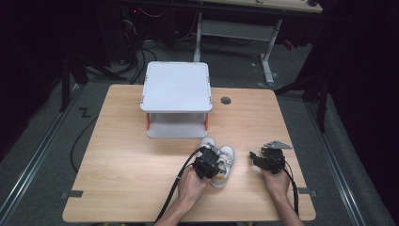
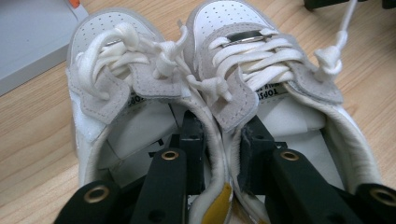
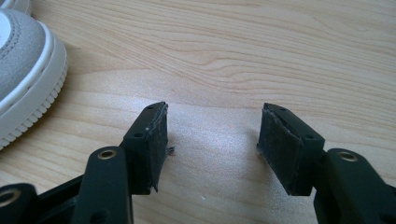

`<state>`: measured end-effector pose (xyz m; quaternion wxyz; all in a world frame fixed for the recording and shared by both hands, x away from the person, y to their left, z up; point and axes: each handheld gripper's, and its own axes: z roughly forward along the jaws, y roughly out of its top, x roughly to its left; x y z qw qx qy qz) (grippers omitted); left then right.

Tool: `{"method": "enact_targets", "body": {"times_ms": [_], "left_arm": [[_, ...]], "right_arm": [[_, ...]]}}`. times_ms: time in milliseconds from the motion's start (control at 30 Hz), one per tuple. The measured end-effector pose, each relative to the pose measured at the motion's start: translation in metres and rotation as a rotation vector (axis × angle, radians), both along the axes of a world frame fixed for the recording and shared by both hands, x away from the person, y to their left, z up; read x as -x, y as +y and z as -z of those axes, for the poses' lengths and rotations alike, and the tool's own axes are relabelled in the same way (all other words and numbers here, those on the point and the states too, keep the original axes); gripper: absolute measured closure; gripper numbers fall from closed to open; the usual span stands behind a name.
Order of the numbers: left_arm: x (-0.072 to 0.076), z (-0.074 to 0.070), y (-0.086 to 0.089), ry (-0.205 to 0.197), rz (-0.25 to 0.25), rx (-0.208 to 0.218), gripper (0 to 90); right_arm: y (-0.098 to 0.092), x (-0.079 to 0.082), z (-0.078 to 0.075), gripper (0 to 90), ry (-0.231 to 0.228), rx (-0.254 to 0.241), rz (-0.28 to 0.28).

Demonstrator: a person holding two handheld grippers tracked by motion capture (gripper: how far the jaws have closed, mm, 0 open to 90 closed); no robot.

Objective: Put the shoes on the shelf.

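Wooden table (image 1: 131,155) bears paired shoes (image 2: 224,84), left gripper (image 2: 219,140) clamping their inner walls, right gripper (image 3: 212,135) agape.

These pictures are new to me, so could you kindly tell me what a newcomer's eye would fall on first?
The pair of small white sneakers at the near middle of the wooden table draws the eye first: the left claw has one jaw inside each shoe, pinching their inner walls together. Behind them stands a grey two-tier rack with orange posts. The right claw rests open over bare wood, right of the shoes.
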<state>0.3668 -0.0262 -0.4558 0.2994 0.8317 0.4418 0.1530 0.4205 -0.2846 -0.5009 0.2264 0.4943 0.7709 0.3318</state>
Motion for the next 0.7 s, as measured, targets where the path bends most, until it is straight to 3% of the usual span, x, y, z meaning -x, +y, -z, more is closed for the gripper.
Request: {"method": "enact_targets", "body": {"times_ms": [200,300,700], "left_arm": [[0.004,-0.001,0.008,-0.012,0.03,0.01,76.2],[0.008,-0.003,0.015,-0.011,0.04,0.05,76.4],[0.016,-0.017,0.037,-0.018,0.056,0.14,76.3]], "right_arm": [[0.0,0.0,0.0,41.5,0.001,-0.001,-0.002],[0.0,0.0,0.0,41.2,0.001,-0.001,-0.002],[0.0,0.0,0.0,40.6,0.001,0.0,-0.005]]}}
